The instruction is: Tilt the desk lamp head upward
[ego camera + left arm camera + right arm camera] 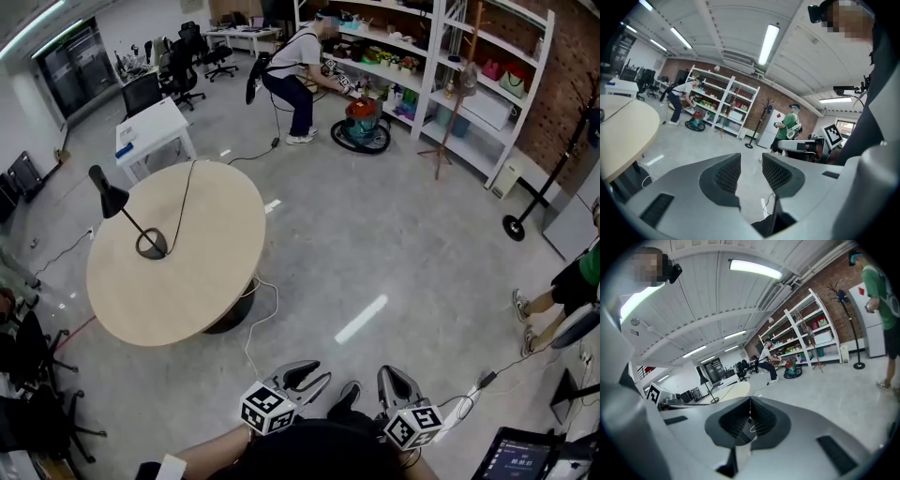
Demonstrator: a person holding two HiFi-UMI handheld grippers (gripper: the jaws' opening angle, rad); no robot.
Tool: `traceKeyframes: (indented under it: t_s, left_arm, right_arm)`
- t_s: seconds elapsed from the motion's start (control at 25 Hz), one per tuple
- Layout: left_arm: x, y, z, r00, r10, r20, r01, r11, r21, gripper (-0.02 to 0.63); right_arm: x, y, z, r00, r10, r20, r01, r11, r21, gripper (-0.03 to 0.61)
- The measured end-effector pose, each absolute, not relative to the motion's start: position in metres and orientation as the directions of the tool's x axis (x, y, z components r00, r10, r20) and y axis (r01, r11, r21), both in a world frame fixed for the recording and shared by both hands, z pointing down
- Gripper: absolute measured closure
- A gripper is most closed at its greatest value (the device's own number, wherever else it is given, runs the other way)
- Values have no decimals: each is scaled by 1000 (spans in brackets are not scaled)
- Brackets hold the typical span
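Black desk lamp point(127, 217) upright at left of round table point(211, 281), well apart from near left hand-held gripper point(317, 373), narrowly parted and empty, and right hand-held gripper point(392, 373), pressed together.

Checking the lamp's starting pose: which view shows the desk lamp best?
The head view: the whole lamp stands on the table, head, stem and base clear. The right gripper view shows it small and distant; the left gripper view shows table, no lamp head.

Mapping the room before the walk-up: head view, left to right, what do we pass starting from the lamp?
desk lamp → person bending at the shelves → red vacuum → wooden stand → black coat stand
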State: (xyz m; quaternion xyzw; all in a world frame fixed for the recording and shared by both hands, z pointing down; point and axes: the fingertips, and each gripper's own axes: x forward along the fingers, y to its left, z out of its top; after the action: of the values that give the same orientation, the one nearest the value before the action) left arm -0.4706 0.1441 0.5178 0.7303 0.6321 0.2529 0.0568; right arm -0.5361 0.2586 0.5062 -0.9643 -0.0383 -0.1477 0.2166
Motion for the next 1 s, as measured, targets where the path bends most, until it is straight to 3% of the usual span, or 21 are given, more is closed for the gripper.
traceKeyframes:
  t_s: [0.24,0.64,1.0]
  left_arm:
    - [-449,243,508,78,954,289,913,-185,364,463]
    - [-376,306,517,151,930,334,881,-280,382,463]
    - [-265,403,521,87,961,261,879,-198,434,463]
  right_arm:
    - [-497,356,503,959,-2,284,123,-899,-420,575]
    - [-426,426,517,958,-67,280,82,-869,-489,575]
    - [-331,526,506,946,66,317,198,-893,-403,575]
